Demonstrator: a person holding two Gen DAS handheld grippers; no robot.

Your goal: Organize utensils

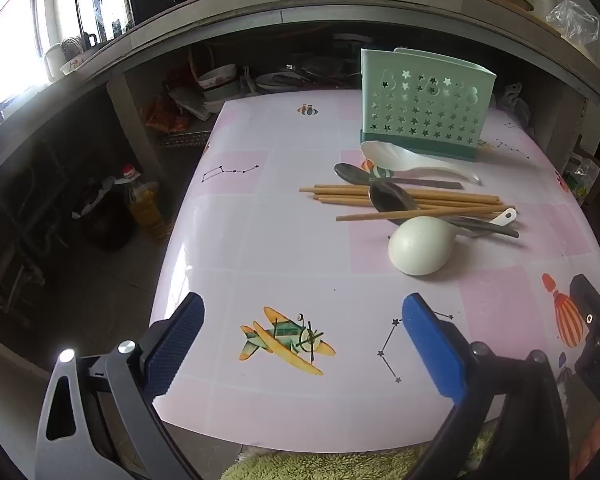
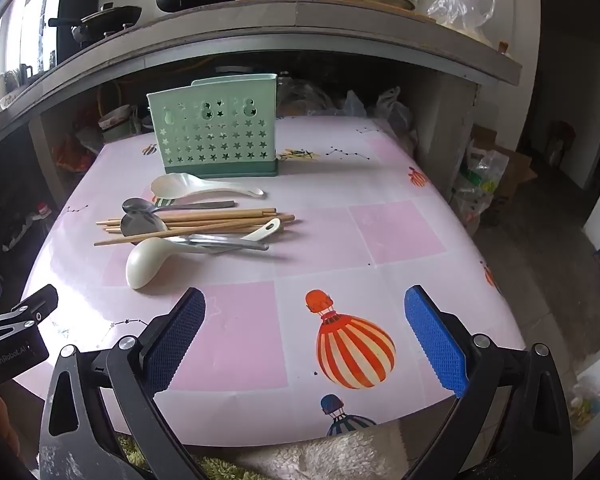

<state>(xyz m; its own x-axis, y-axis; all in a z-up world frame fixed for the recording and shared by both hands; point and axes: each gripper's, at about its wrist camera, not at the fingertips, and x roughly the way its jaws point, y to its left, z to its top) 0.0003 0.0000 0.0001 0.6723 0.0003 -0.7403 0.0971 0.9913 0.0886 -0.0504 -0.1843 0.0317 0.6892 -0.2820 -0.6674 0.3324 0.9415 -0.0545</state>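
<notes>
A green utensil holder (image 1: 424, 106) (image 2: 216, 132) with star cut-outs stands at the back of the table. In front of it lies a pile: a white rice paddle (image 1: 396, 158) (image 2: 196, 188), metal spoons (image 1: 352, 174) (image 2: 140, 206), wooden chopsticks (image 1: 404, 198) (image 2: 204, 220) and a white ladle (image 1: 420, 246) (image 2: 148, 260). My left gripper (image 1: 302, 336) is open and empty over the table's near edge, short of the pile. My right gripper (image 2: 304, 328) is open and empty, near the front edge, right of the pile.
The table (image 1: 260, 240) (image 2: 380, 240) has a pink patterned cover. A shelf (image 1: 300, 4) with pots runs behind. An oil bottle (image 1: 144, 200) stands on the floor at left. Bags (image 2: 476, 184) lie at the right. A fluffy green cloth (image 1: 320, 464) lies below the front edge.
</notes>
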